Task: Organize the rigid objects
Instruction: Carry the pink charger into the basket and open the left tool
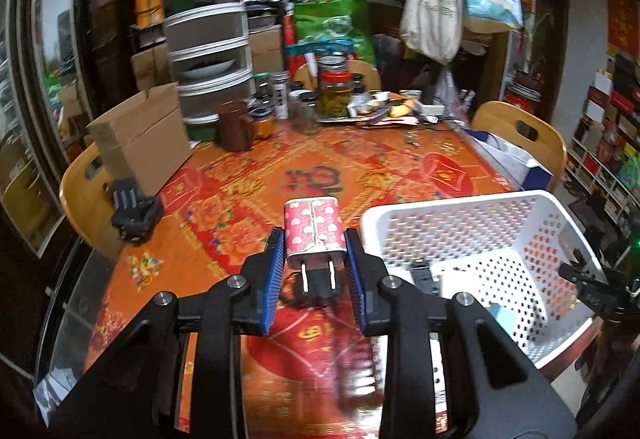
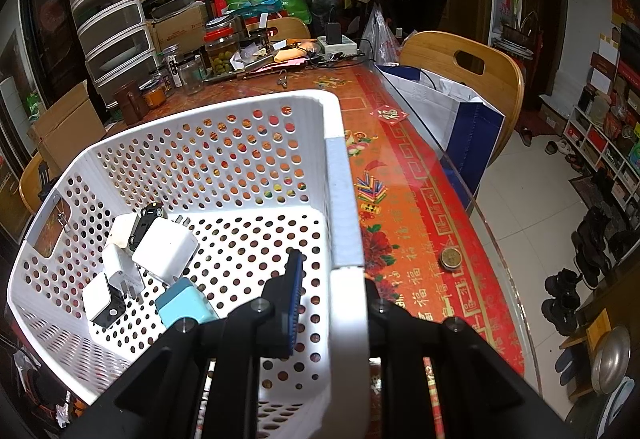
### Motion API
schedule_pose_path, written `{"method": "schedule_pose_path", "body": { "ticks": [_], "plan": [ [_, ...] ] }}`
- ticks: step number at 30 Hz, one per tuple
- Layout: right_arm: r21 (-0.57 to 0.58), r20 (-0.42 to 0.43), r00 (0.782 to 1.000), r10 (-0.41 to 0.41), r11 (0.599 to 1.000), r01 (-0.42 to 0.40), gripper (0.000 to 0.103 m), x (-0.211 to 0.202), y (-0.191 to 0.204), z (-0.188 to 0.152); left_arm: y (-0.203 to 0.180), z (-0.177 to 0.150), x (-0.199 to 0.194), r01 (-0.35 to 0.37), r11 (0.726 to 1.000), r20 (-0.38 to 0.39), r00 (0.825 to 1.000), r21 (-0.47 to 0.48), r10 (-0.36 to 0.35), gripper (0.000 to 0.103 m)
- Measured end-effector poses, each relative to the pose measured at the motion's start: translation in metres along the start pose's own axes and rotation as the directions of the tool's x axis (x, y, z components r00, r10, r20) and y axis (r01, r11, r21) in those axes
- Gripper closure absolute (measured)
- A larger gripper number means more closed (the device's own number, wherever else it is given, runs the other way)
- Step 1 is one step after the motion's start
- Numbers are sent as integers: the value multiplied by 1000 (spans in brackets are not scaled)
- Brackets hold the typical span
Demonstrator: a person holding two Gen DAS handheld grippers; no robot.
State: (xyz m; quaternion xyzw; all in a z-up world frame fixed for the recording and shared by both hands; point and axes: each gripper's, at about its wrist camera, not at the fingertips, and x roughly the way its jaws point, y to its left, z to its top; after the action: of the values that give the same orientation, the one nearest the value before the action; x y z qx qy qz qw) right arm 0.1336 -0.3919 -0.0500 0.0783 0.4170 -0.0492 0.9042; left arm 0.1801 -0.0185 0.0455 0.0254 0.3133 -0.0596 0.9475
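My left gripper [image 1: 314,243] is shut on a pink charger plug with white polka dots [image 1: 313,229], its two prongs pointing back at the camera, held above the red patterned tablecloth [image 1: 240,199]. A black adapter [image 1: 320,289] lies on the cloth right below it. The white perforated basket [image 1: 472,211] stands to the right. My right gripper [image 2: 332,279] is shut on the basket's right wall [image 2: 344,223], one blue pad inside, the other finger hidden outside. Inside the basket lie several white chargers [image 2: 166,249], a light blue one [image 2: 186,307] and a small dark toy car [image 2: 148,217].
Jars, a brown mug [image 1: 236,127], a cardboard box [image 1: 140,143] and stacked drawers [image 1: 208,27] crowd the table's far end. A black object [image 1: 132,211] sits at the left edge. A coin-like disc [image 2: 450,259] lies right of the basket. Wooden chairs [image 2: 460,71] flank the table.
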Motion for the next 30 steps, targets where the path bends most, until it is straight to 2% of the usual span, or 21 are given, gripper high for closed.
{"method": "schedule_pose_path", "body": {
  "ticks": [4,9,11,16,18,24,30],
  "plan": [
    [-1,1,1000,2,1000,-2,87,0,0,1,-31,2,1,51,997,-21,999,52,-50,76],
    [0,1,1000,2,1000,-2,87,0,1,1,-73,-5,13,122,986,-93,989,110,-112,76],
    [0,1,1000,2,1000,-2,86,0,1,0,-92,-11,21,163,977,-136,980,138,-144,76],
    [-1,1,1000,2,1000,-2,86,0,1,1,-140,-35,43,254,948,-265,943,192,-199,76],
    [-1,1,1000,2,1000,-2,86,0,1,1,-149,-42,50,270,943,-300,932,196,-204,76],
    [1,1,1000,4,1000,-4,86,0,1,0,-166,-52,69,288,934,-361,911,209,-200,77],
    [-2,3,1000,7,1000,-7,86,-1,3,1,-167,-57,74,292,931,-365,909,217,-200,77]
  ]
}}
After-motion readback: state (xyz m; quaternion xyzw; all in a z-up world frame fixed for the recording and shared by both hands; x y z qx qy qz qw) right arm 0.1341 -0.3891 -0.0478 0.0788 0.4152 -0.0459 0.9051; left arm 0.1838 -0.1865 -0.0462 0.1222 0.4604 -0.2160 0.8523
